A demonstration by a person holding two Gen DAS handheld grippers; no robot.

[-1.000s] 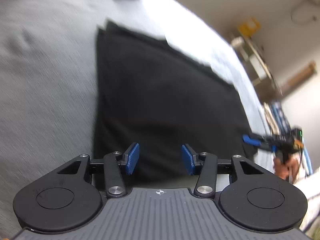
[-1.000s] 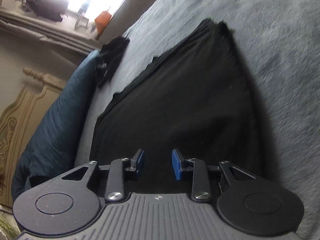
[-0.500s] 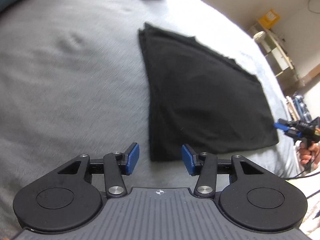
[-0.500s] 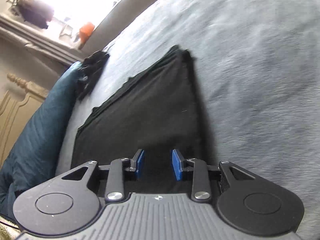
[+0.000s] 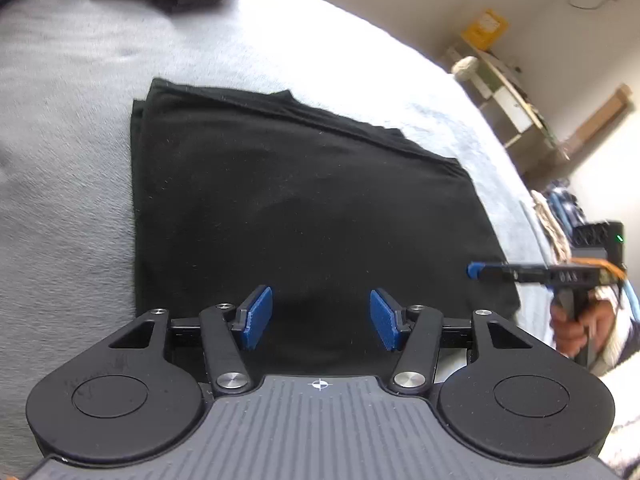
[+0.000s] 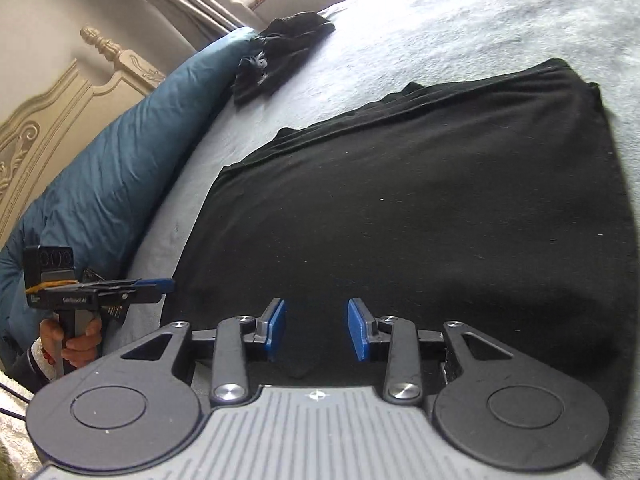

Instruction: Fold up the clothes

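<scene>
A: What is different from a second ago?

B: Both tools have pulled back and up from the black garment (image 5: pixel 304 208). A second ago each camera sat low over the cloth; now the whole folded rectangle shows in both views, lying flat on the grey bed (image 5: pixel 60 184).

A: And the jaws?

B: The left hand-held gripper (image 5: pixel 320 318) is spreading, its blue pads apart with nothing between them, only cloth further below. The right hand-held gripper (image 6: pixel 318 330) is also opening, narrower, and likewise empty. Neither pinches fabric.

A: So the fold is set down?

B: I judge so. The edges look stacked along the far side, with layers showing at the corner, and the near edge lies straight. The garment is between the two tools, each seen from the other's camera at the cloth's side.

A: What remains?

B: Perhaps another fold, or the dark crumpled pile (image 6: pixel 280 56) near the blue pillow (image 6: pixel 116 176).
</scene>
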